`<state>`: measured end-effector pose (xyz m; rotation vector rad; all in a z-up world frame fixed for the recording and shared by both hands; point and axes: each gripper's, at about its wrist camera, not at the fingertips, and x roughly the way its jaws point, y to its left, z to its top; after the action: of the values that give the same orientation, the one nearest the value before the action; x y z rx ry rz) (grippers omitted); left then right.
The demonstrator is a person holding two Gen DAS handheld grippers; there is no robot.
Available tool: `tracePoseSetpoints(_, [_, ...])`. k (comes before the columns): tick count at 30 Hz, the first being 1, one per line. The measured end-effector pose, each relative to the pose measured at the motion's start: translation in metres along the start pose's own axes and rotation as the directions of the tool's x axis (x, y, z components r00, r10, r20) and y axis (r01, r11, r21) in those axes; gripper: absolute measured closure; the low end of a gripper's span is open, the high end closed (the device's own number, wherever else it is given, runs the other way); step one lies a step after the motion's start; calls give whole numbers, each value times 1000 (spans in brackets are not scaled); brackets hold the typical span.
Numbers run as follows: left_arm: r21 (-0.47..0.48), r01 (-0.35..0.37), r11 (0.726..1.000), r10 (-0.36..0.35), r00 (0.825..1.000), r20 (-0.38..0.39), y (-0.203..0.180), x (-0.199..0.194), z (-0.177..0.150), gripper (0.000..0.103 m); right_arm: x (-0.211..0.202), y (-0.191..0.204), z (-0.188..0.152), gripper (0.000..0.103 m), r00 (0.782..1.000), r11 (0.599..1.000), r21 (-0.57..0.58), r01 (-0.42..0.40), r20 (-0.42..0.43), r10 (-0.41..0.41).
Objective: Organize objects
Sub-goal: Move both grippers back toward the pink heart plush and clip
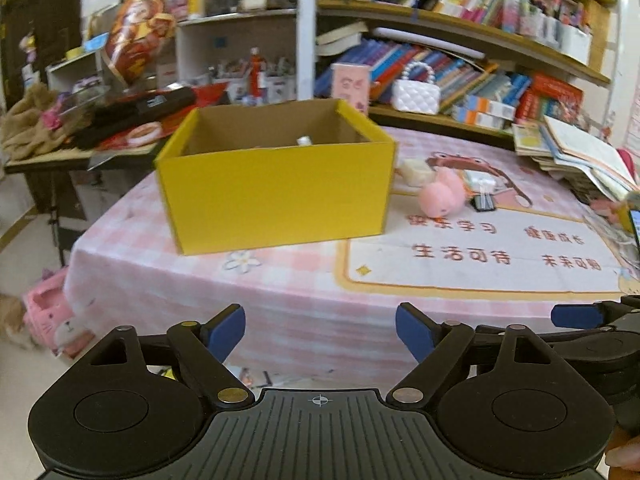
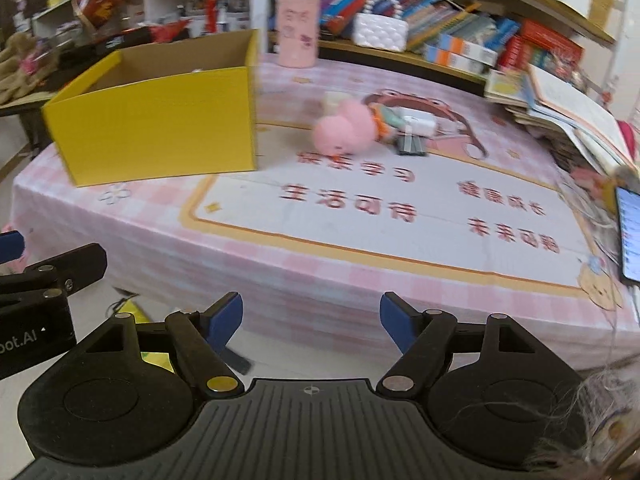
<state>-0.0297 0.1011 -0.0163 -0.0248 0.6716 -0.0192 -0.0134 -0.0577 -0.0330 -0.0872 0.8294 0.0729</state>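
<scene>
Blue-padded left tongs [image 1: 320,330] and right tongs [image 2: 311,320] both spread wide, empty, hovering off the near edge of the surface [image 2: 360,264], side by side. Pink checked cloth with printed mat covers it. Mid-surface left: yellow cardboard box [image 1: 276,192], open top, something small and white inside, unclear what. Just right of the box, loose cluster: pink plush toy [image 2: 344,130], black binder clip [image 2: 412,146], white charger block [image 2: 418,124], a pale block behind, all near or touching each other. Further back: pink cup [image 2: 298,32], white quilted handbag [image 2: 380,32], bookshelves. Risk: the plush is soft and rounded, may slip from the pads; the tight cluster means a reach could knock the clip or charger; a phone [image 2: 630,236] sits at the right edge, easy to bump.
</scene>
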Motion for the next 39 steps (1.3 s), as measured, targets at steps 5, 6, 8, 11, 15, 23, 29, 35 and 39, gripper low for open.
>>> tracePoseSetpoints(5, [45,63,997,-62,998,-9,-27,17,11,18,5,-26,4,29,998,997,44,59,-1,-59])
tracePoseSetpoints(6, [53,73,996,-73,997,-10,-32,20,14,18,7,-33,6,29,998,996,56,70,-2,-70])
tracePoseSetpoints(8, [71,98,993,-97,995,-11,-46,29,21,18,12,-48,10,29,996,992,84,91,-10,-90])
tracePoseSetpoints(11, [96,119,988,-118,993,-14,-64,39,30,18,22,-69,18,29,995,987,126,103,-32,-100])
tracePoseSetpoints(15, [111,120,987,-119,993,-16,-81,54,43,18,37,-90,34,29,994,985,140,105,-40,-101])
tracePoseSetpoints(23, [95,114,989,-113,993,-15,-114,88,70,18,71,-124,67,29,997,991,112,79,-29,-76])
tracePoseSetpoints(29, [59,89,994,-90,996,15,-140,118,97,18,99,-150,89,32,999,997,73,39,-16,-37])
tracePoseSetpoints(35, [68,25,997,-25,1000,11,-165,162,119,18,121,-159,106,39,1000,999,-24,-28,7,28])
tracePoseSetpoints(39, [85,-33,996,36,999,-32,-173,195,126,18,134,-156,116,38,996,991,-108,-85,31,89])
